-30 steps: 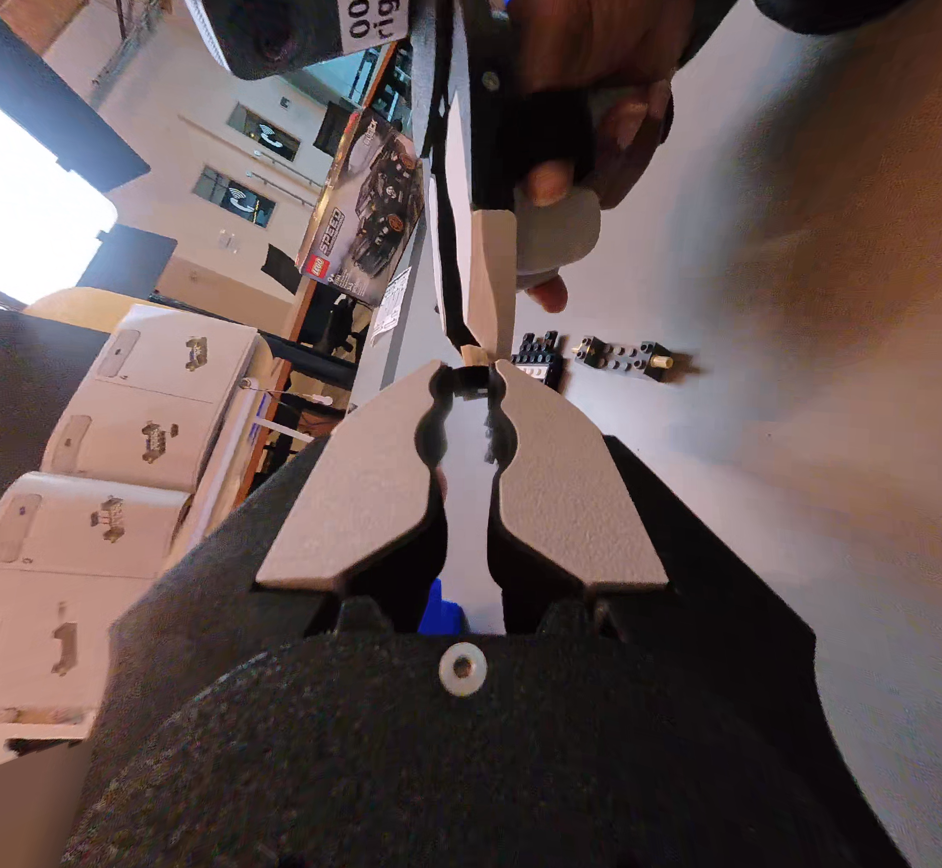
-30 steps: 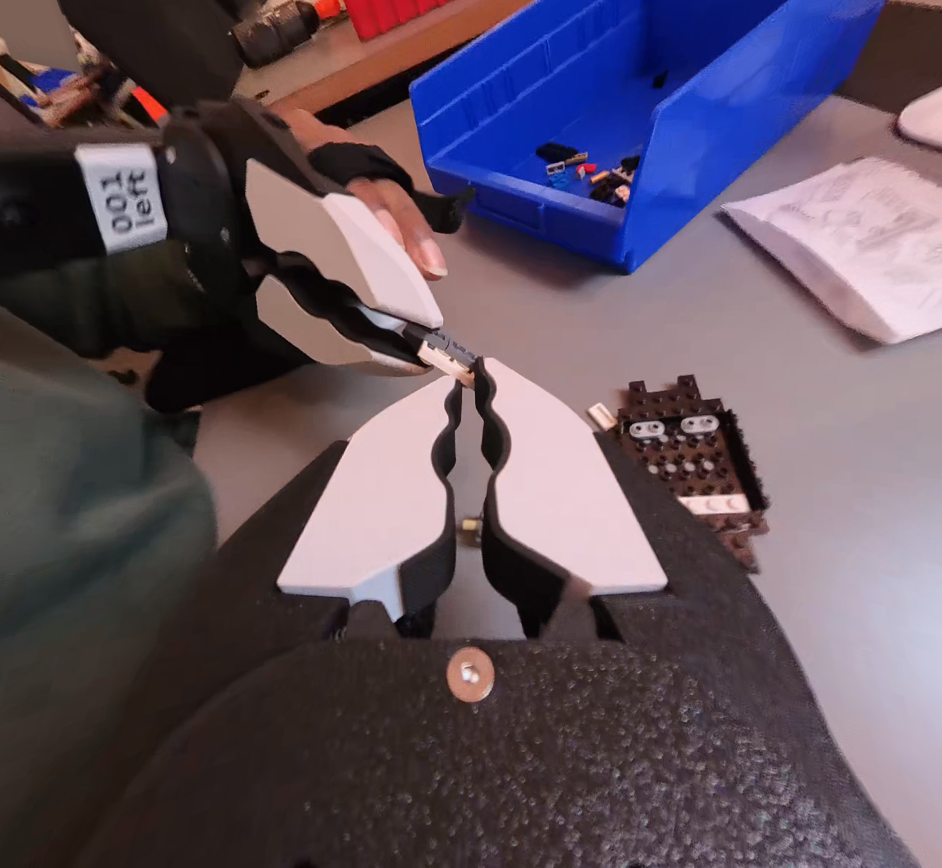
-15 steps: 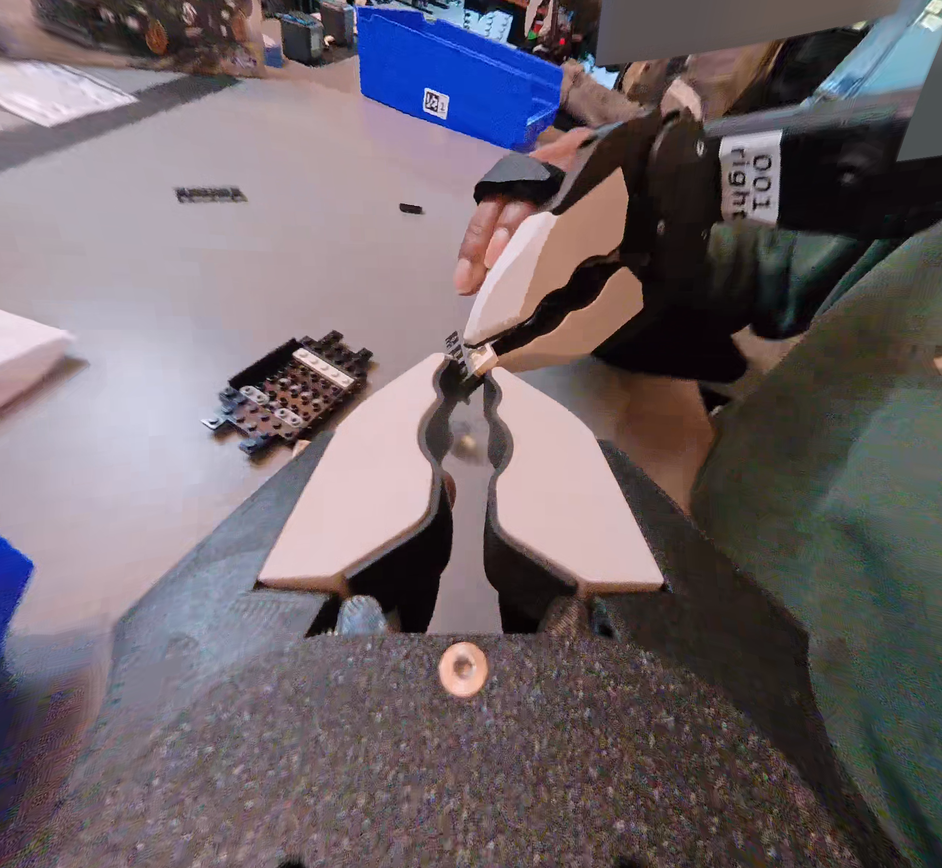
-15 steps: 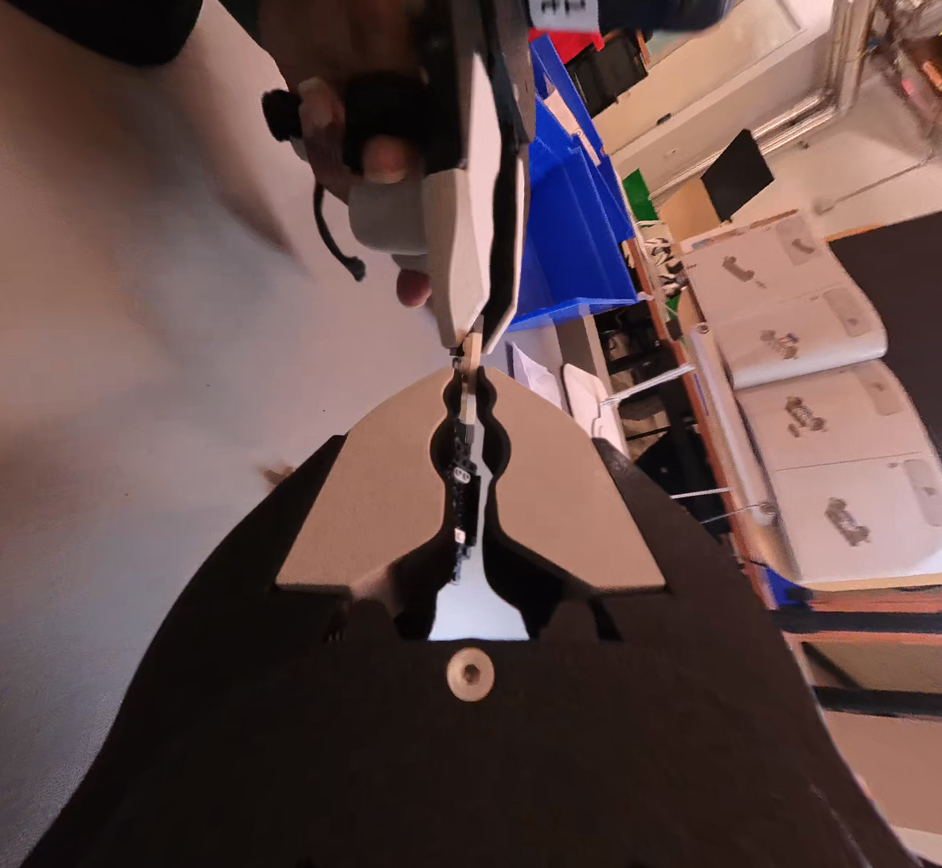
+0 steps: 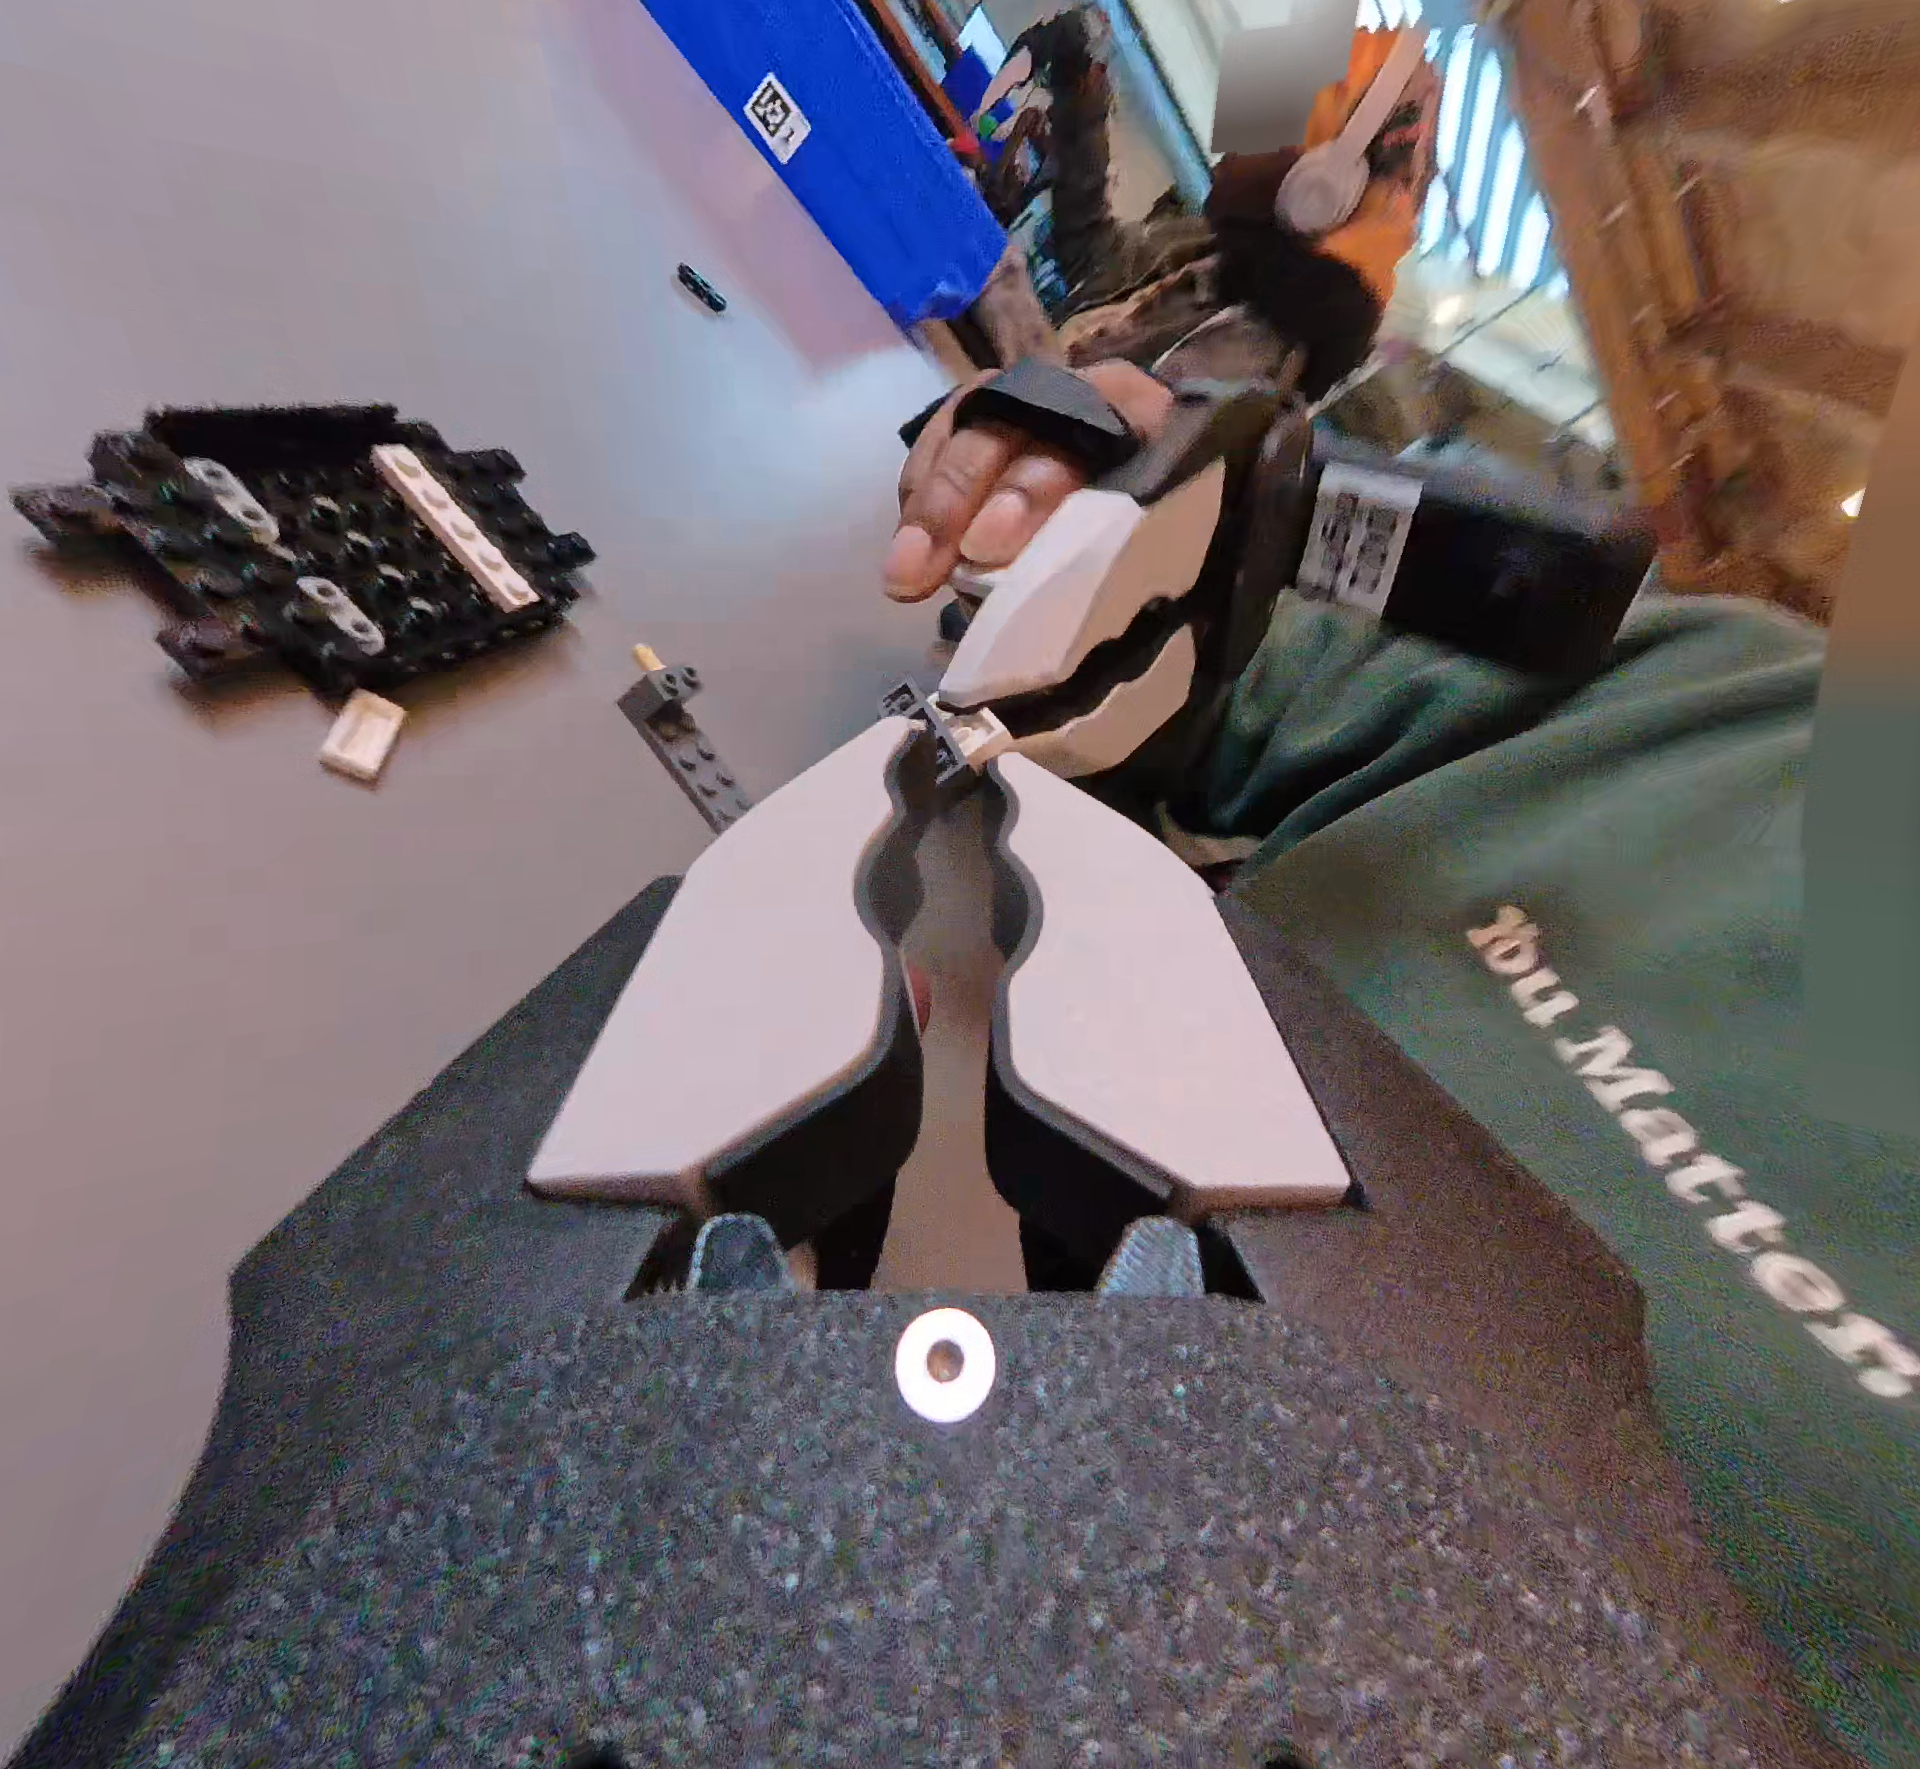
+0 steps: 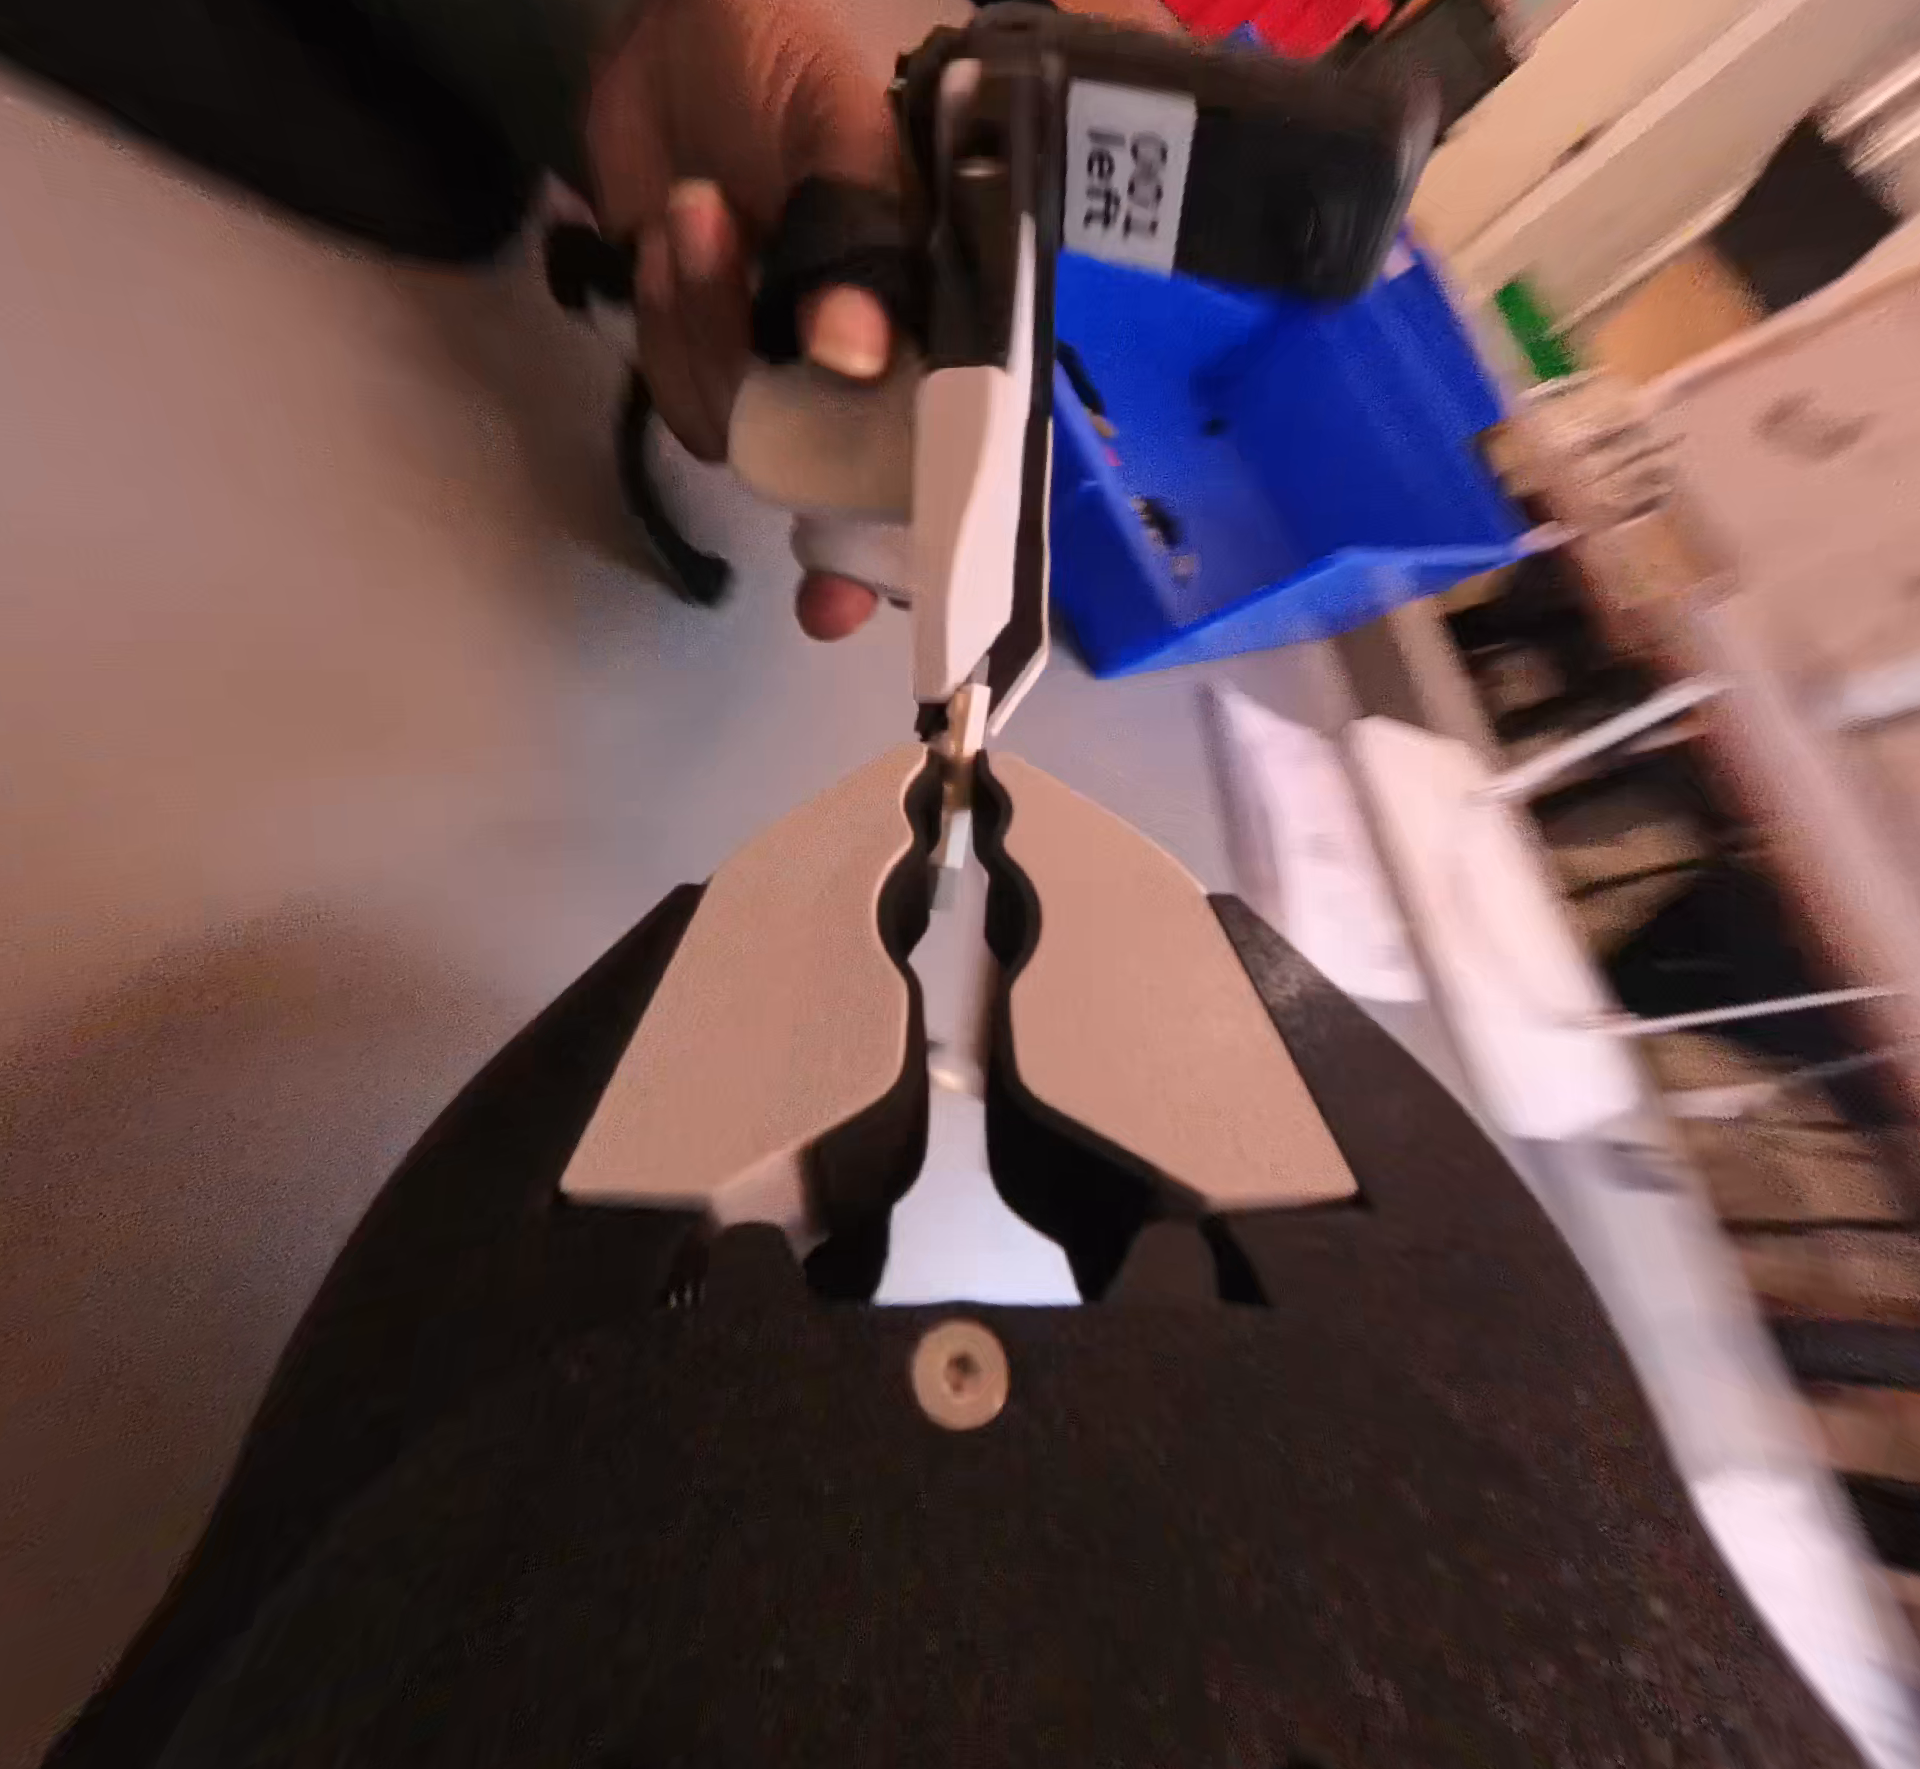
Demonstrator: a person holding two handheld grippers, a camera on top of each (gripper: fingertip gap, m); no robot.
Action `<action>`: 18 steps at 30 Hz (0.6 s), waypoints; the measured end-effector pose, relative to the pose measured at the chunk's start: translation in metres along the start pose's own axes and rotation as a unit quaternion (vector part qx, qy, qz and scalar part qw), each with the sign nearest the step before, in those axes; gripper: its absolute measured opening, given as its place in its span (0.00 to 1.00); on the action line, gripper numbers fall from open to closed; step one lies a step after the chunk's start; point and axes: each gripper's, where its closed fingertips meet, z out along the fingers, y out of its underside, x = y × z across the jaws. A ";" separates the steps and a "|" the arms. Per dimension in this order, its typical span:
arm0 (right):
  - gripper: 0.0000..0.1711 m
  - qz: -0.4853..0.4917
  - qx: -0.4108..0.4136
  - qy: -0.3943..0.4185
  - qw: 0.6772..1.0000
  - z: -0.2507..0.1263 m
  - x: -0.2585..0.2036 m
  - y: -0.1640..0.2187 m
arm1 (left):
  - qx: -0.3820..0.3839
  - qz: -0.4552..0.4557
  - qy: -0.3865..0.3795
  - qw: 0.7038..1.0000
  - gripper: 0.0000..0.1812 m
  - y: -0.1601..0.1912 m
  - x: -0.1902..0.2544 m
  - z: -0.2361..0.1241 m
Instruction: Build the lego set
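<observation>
Left wrist view: the left tongs (image 5: 951,753) are pinched narrow on a small dark brick piece (image 5: 940,751) at their very tips. The right tongs (image 5: 971,717) come in from the far right and grip a small pale tile (image 5: 977,734) that touches that dark piece, so the two pieces meet in the air above the tabletop (image 5: 312,940). Left of them lie a black studded base plate (image 5: 312,545), a loose pale tile (image 5: 362,732) just beside its near edge, and a dark grey studded bar (image 5: 681,743) with a tan peg. A blue bin (image 5: 810,88) stands far off.

The likely trouble, as I judge it: both grips are shallow, at the tips only, so a push slightly off line could twist either piece out and drop it among the loose parts.

Right wrist view: blurred. The right tongs (image 6: 961,774) are closed narrow on a thin pale piece (image 6: 951,836) standing on edge between them. The left tongs (image 6: 977,680) come down from the far side, held by a hand (image 6: 748,265), and meet it tip to tip. An open blue bin (image 6: 1278,472) lies behind on the right.

Compared with half a second ago, the left wrist view has swung: the base plate sits farther left and looks larger, and the grey bar now shows. The right wrist view has rolled and smeared, yet the tip-to-tip contact is the same.
</observation>
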 end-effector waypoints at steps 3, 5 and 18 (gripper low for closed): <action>0.03 0.097 0.019 -0.039 0.994 0.002 0.001 0.002 | -0.028 0.127 -0.070 0.989 0.05 0.000 -0.002 0.000; 0.06 0.092 0.018 -0.044 0.995 0.004 -0.002 0.002 | -0.040 0.162 -0.094 0.981 0.05 0.001 -0.003 -0.001; 0.02 0.135 0.029 -0.094 0.986 0.000 -0.010 -0.003 | -0.096 0.366 -0.171 0.910 0.05 0.010 0.000 0.003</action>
